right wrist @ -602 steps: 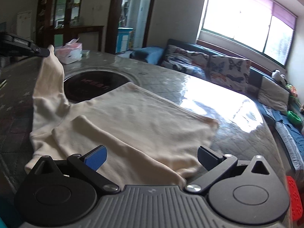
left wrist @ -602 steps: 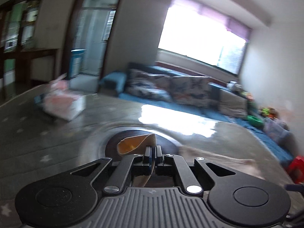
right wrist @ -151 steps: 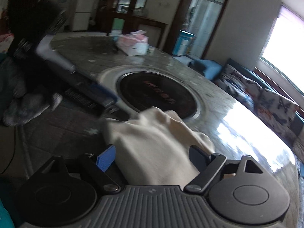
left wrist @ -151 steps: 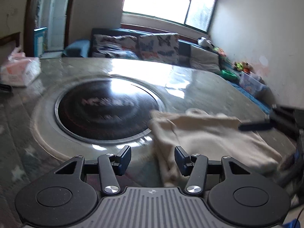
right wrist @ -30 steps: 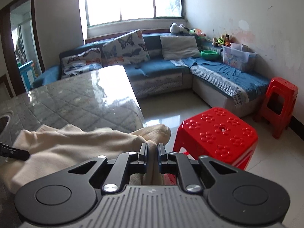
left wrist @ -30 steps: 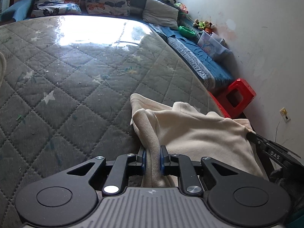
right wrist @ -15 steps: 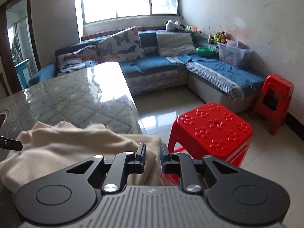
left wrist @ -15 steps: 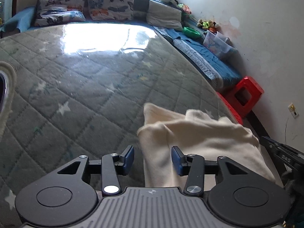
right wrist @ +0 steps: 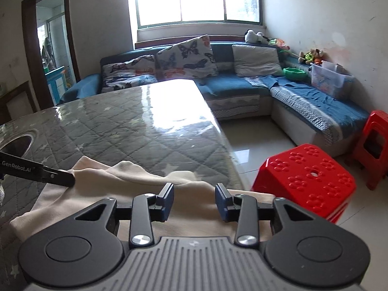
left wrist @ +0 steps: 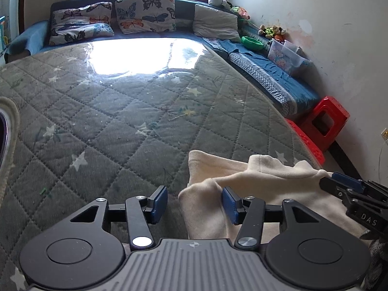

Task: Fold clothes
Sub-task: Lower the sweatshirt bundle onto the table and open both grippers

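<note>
A folded cream garment [left wrist: 262, 189] lies at the near right corner of the quilted grey table [left wrist: 126, 111]. My left gripper [left wrist: 195, 203] is open just above the garment's left edge, holding nothing. The right gripper's fingers [left wrist: 346, 186] show at the garment's right side in the left wrist view. In the right wrist view the cream garment [right wrist: 116, 189] lies below my right gripper [right wrist: 194, 201], which is open and empty. The left gripper's finger [right wrist: 48, 173] rests near the garment's far left edge there.
The table's edge [right wrist: 230, 160] runs just right of the garment. Red plastic stools [right wrist: 308, 177] stand on the floor beside it. A blue sofa [right wrist: 242, 84] with cushions lines the far wall. A dark round inset [right wrist: 17, 145] sits in the table at left.
Both grippers were shut on the garment a second ago. Both have opened and let go, and the garment now lies on the table corner. Both have drawn back slightly.
</note>
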Available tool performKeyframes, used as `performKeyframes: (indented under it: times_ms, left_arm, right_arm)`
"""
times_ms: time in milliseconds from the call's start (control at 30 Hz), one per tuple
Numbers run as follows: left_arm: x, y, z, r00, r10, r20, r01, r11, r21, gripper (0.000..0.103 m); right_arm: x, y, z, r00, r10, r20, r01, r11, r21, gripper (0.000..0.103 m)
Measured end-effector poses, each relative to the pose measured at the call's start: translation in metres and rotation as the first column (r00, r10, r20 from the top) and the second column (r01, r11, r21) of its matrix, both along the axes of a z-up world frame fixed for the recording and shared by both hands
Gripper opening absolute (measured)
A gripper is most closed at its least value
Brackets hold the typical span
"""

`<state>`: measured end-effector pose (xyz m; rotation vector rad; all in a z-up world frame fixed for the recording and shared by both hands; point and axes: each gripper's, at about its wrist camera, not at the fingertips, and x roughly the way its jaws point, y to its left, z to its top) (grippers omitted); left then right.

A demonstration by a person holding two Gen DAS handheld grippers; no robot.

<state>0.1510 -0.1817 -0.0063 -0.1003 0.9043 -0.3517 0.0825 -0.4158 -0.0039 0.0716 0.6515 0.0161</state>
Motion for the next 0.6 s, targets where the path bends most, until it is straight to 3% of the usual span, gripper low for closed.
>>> performKeyframes:
  times_ms: [233,533,600]
  left_arm:
    - [0.002,-0.007,-0.002,1.000,-0.007,0.021,0.006,0.999,0.034,0.060]
    - [-0.005,-0.011,0.000,0.999,-0.006,0.039,0.003,0.998,0.056,0.065]
    - [-0.009,-0.010,0.002,0.999,-0.005,0.050,0.002,0.998,0.059,0.068]
  right_arm:
    - [0.010,0.001,-0.013,0.999,-0.004,-0.032,0.004,1.000,0.004,0.042]
    - [-0.006,0.012,-0.002,0.999,0.030,-0.015,-0.030,0.999,-0.022,0.062]
    - [-0.014,0.016,-0.001,0.999,0.042,-0.012,-0.042,0.999,-0.022,0.072]
